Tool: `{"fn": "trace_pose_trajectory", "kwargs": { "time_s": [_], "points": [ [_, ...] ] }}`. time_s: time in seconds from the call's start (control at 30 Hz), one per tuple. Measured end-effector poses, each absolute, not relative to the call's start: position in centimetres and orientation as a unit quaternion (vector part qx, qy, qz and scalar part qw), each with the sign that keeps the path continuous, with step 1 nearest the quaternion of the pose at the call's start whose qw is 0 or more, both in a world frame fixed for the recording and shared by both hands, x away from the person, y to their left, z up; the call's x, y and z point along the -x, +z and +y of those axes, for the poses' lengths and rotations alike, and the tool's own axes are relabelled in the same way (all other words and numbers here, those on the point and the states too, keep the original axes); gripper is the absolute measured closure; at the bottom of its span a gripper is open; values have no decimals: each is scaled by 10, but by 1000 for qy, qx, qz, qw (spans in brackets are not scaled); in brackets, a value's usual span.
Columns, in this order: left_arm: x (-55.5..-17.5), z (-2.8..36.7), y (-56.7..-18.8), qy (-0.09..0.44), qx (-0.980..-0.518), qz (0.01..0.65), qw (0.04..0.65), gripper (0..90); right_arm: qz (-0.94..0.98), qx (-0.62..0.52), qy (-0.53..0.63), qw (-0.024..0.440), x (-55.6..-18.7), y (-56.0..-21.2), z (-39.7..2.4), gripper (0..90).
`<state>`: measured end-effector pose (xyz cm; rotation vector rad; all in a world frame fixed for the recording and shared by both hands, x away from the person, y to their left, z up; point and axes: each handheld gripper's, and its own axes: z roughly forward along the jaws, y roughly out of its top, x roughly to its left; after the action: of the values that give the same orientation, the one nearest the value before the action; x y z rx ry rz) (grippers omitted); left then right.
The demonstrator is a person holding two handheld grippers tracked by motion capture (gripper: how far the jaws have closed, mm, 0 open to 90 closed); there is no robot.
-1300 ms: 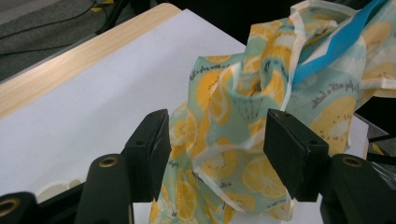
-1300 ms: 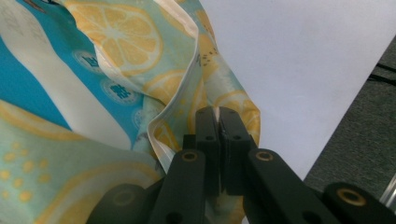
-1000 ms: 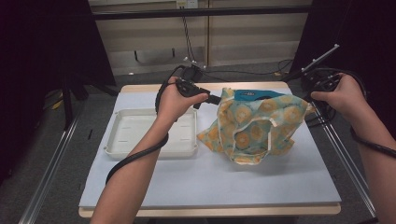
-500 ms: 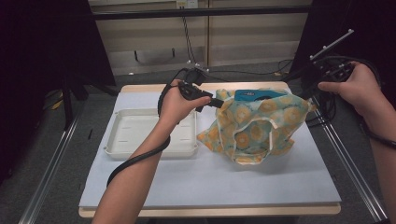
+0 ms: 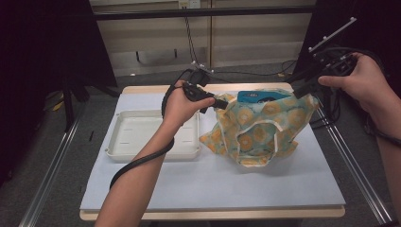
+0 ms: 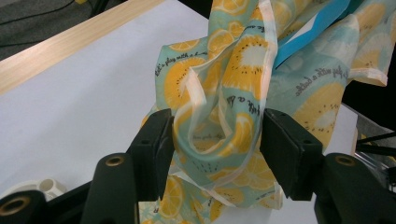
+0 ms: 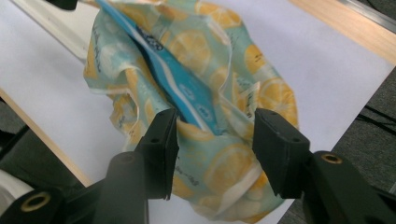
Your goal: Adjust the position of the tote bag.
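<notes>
White sheeting covers the table (image 5: 265, 189), which stands before dark curtains. At left lies one empty white tray (image 5: 137, 137). Next, the left gripper (image 5: 222, 103) has its jaws about half apart with a bunched fold of the bag's rim between them (pads appear to press the cloth). One lemon-print fabric bag (image 5: 260, 127) slumps at table centre, holding one blue packet (image 5: 257, 96). At right, the right gripper (image 5: 302, 87) is raised above the bag's far corner; its jaws have just been opening and grip nothing. Judged step: holding the mouth open for unloading. Next move likely calls for the right gripper to descend onto the packet.
</notes>
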<state>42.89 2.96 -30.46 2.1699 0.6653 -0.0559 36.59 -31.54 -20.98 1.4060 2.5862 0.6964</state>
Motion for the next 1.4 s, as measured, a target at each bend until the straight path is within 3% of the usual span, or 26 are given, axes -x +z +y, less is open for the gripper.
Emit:
{"fn": "trace_pose_trajectory", "kwargs": {
  "time_s": [0.17, 0.3, 0.4, 0.5, 0.57, 0.87, 1.17, 1.27, 1.4],
  "points": [
    [-429, 29, -305, -23, -865, 264, 426, 494, 864, -452, 216, 49, -367, -221, -307, 581],
    [-431, 29, -308, -22, -868, 264, 420, 563, 867, -449, 211, 48, -368, -229, -307, 717],
    [-433, 29, -309, -19, -864, 268, 425, 649, 867, -449, 211, 46, -367, -230, -309, 775],
    [-434, 30, -310, -24, -865, 268, 423, 822, 867, -452, 207, 47, -364, -230, -314, 801],
    [-434, 30, -308, -24, -864, 276, 420, 883, 865, -453, 209, 49, -361, -229, -317, 811],
    [-438, 31, -306, -19, -863, 283, 418, 898, 865, -456, 207, 37, -349, -240, -336, 883],
    [-442, 34, -305, -17, -855, 298, 425, 898, 866, -453, 211, 30, -344, -255, -338, 889],
    [-444, 34, -304, -17, -850, 302, 431, 898, 866, -451, 215, 28, -344, -260, -339, 877],
    [-446, 33, -302, -15, -849, 299, 434, 898, 866, -452, 212, 31, -343, -266, -340, 763]
  ]
}}
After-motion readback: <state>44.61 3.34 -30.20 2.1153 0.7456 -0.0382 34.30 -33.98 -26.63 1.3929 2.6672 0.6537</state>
